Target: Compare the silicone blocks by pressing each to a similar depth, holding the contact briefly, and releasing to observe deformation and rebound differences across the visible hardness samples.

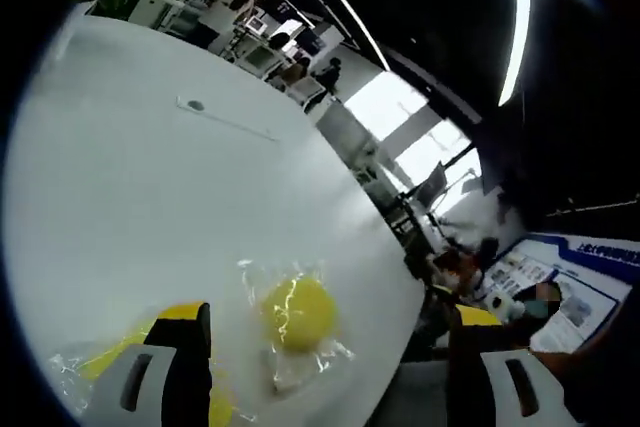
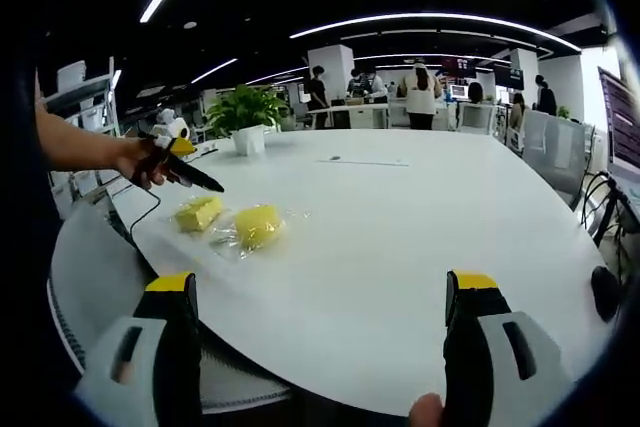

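Two yellow silicone blocks lie in clear plastic bags on the white table [image 2: 400, 237]. In the right gripper view the left block [image 2: 198, 212] and the right block [image 2: 258, 225] sit side by side, well ahead of my right gripper [image 2: 325, 322], which is open with nothing between its jaws. A hand holds my left gripper [image 2: 188, 171] just above and behind the left block. In the left gripper view, one bagged block [image 1: 298, 312] lies between the wide-apart jaws of my left gripper [image 1: 335, 352], and the other block [image 1: 112, 359] is partly hidden behind the left jaw.
A potted plant [image 2: 245, 109] stands at the table's far side, and a thin flat strip [image 2: 365, 161] lies mid-table. Cables [image 2: 140, 222] run over the left edge. Chairs [image 2: 555, 147] and a dark object [image 2: 605, 292] are at the right; people stand far behind.
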